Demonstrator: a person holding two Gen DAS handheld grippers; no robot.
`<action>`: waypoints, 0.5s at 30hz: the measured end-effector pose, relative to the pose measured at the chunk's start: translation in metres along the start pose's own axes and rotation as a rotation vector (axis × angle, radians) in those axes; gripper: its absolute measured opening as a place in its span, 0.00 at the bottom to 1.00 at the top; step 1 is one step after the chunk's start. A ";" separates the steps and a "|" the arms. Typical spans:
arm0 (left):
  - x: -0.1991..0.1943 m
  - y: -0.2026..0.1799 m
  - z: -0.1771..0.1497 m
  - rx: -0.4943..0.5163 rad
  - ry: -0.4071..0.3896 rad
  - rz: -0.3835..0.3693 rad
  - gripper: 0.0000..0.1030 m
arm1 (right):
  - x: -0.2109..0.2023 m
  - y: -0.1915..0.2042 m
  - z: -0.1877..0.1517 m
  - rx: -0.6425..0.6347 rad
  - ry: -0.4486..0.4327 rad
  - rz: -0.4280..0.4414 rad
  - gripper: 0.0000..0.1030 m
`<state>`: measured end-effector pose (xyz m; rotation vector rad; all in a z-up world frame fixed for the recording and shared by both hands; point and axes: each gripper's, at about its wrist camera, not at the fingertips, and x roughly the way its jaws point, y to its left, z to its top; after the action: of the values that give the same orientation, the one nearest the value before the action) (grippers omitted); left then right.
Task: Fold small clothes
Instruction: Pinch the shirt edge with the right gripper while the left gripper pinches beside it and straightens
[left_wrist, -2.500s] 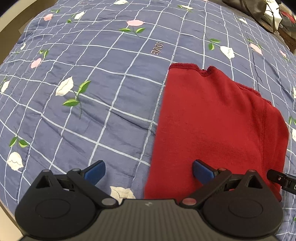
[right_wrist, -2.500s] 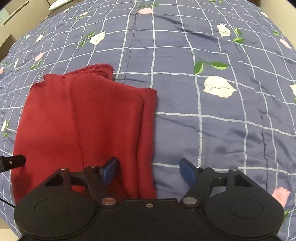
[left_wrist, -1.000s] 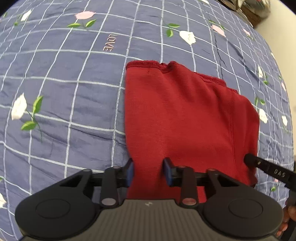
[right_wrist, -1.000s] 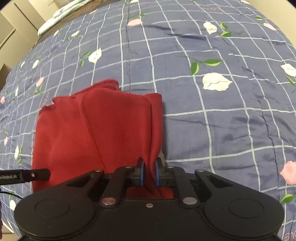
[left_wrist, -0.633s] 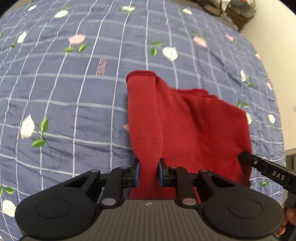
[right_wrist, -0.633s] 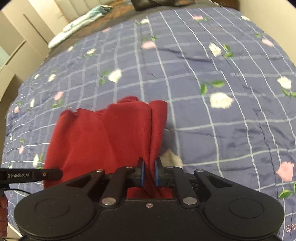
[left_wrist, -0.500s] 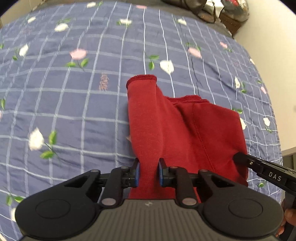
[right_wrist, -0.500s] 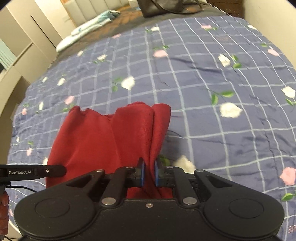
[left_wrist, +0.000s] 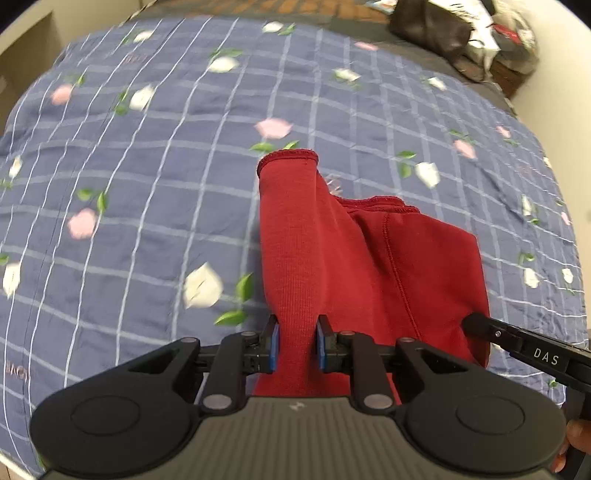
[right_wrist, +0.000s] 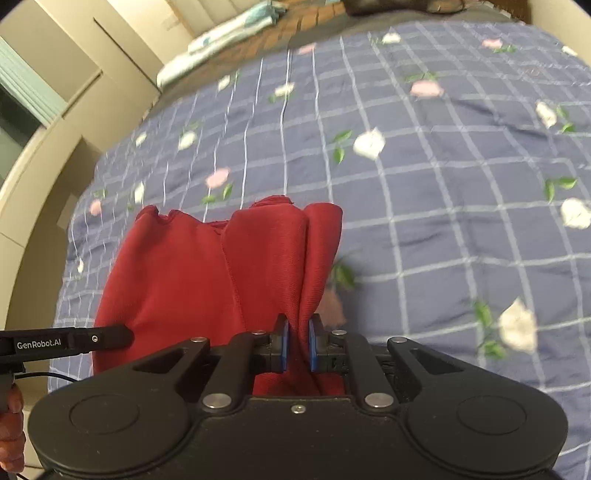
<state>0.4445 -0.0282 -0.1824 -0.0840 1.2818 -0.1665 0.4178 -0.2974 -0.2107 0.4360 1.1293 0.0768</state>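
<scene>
A small red knit garment (left_wrist: 369, 258) hangs lifted above the blue checked bedspread (left_wrist: 147, 184). My left gripper (left_wrist: 296, 341) is shut on its near left edge, and the cloth runs away from the blue pads to a hemmed end. My right gripper (right_wrist: 297, 343) is shut on the near right edge of the same red garment (right_wrist: 192, 280), which drapes forward in folds. The other gripper's black finger shows at the right of the left wrist view and at the left of the right wrist view.
The floral bedspread (right_wrist: 443, 184) covers the bed in both views. A dark bag (left_wrist: 432, 29) and clutter lie at the far right end. Pale cupboards (right_wrist: 55, 110) and a folded light cloth (right_wrist: 229, 33) lie beyond the bed's left side. A hand (right_wrist: 11, 443) holds the left gripper.
Both grippers went from open over the flat garment to shut on its near edge, then rose, lifting the red cloth off the bedspread so it hangs and bunches.
</scene>
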 end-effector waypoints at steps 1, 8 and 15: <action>0.006 0.007 -0.004 -0.006 0.015 0.001 0.20 | 0.006 0.002 -0.002 0.001 0.019 -0.006 0.10; 0.048 0.021 -0.031 -0.002 0.089 0.039 0.21 | 0.036 -0.014 -0.026 0.067 0.112 -0.097 0.11; 0.054 0.016 -0.031 0.019 0.104 0.060 0.26 | 0.042 -0.019 -0.029 0.036 0.125 -0.119 0.11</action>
<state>0.4310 -0.0208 -0.2442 -0.0201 1.3845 -0.1327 0.4070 -0.2948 -0.2642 0.3995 1.2790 -0.0215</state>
